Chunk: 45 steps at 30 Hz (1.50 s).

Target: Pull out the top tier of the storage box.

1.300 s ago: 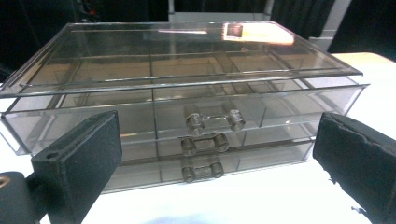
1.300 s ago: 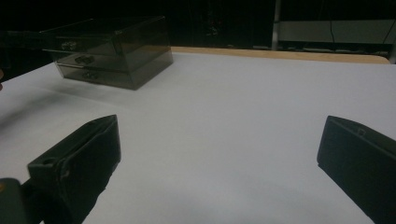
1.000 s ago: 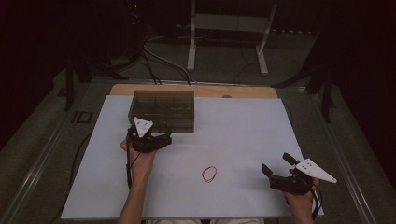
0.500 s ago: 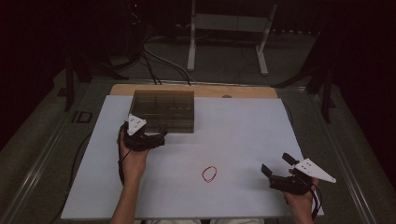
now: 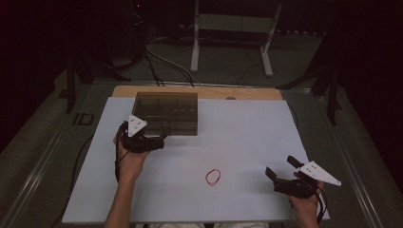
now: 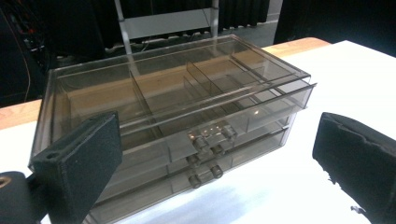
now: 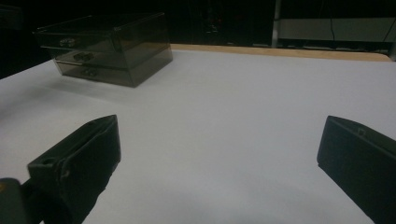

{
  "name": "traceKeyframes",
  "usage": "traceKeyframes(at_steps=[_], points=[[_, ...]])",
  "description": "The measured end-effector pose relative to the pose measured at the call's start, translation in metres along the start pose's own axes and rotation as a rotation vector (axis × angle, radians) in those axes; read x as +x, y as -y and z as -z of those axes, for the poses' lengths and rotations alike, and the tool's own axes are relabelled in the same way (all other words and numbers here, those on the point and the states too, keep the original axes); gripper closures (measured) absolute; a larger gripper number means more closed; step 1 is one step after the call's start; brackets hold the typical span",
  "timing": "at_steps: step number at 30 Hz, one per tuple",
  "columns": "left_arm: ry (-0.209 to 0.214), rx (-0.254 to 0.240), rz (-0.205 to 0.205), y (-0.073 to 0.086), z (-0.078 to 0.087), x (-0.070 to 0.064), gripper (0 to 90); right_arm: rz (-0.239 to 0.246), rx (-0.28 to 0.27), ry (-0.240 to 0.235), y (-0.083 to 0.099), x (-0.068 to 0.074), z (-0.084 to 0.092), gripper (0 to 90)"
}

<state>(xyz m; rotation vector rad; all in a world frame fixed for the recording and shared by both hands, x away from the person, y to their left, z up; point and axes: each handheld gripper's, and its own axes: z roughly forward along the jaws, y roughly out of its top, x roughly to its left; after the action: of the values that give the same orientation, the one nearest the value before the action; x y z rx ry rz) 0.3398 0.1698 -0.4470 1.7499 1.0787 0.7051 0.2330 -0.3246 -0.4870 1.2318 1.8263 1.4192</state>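
At the left of the high view, the left gripper (image 5: 159, 137), jaws wide, faces the clear drawer box (image 5: 166, 112) at upper centre-left, apparently approaching a drawer; next it must close on a small knob (image 6: 205, 142). The right gripper (image 5: 281, 169), also wide, waits lower right.

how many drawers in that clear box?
3, stacked in the clear drawer box: top drawer slightly pulled out, middle drawer and bottom drawer shut.

Drawer box (image 5: 166, 112) blocks far-left — rubber band (image 5: 213, 176) mid-table.
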Motion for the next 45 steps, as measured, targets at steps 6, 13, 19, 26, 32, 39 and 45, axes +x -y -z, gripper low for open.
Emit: traceKeyframes(at_steps=[6, 13, 19, 26, 32, 39, 45], points=[[0.034, -0.004, -0.010, 0.000, 0.001, 0.009, 3.1, -0.003, -0.002, 0.001, 0.000, 0.000, 0.000, 0.0], [0.035, -0.021, -0.012, 0.006, -0.001, 0.021, 3.1, -0.003, -0.004, 0.003, 0.000, -0.001, 0.001, 0.0], [0.031, -0.019, -0.019, 0.012, -0.001, 0.033, 3.2, -0.004, -0.004, 0.004, 0.000, -0.001, 0.001, 0.0], [-0.009, -0.029, -0.016, 0.017, -0.002, 0.050, 3.1, -0.004, -0.002, 0.005, 0.000, -0.001, 0.001, 0.0], [0.013, -0.046, -0.003, 0.024, -0.005, 0.060, 3.2, -0.003, -0.002, 0.003, 0.000, 0.000, 0.000, 0.0], [0.030, -0.046, 0.000, 0.030, -0.011, 0.064, 3.1, -0.002, -0.003, 0.002, 0.000, -0.001, 0.000, 0.0], [0.039, -0.041, 0.002, 0.033, -0.014, 0.063, 3.2, 0.001, -0.003, 0.002, 0.000, 0.000, 0.000, 0.0]])
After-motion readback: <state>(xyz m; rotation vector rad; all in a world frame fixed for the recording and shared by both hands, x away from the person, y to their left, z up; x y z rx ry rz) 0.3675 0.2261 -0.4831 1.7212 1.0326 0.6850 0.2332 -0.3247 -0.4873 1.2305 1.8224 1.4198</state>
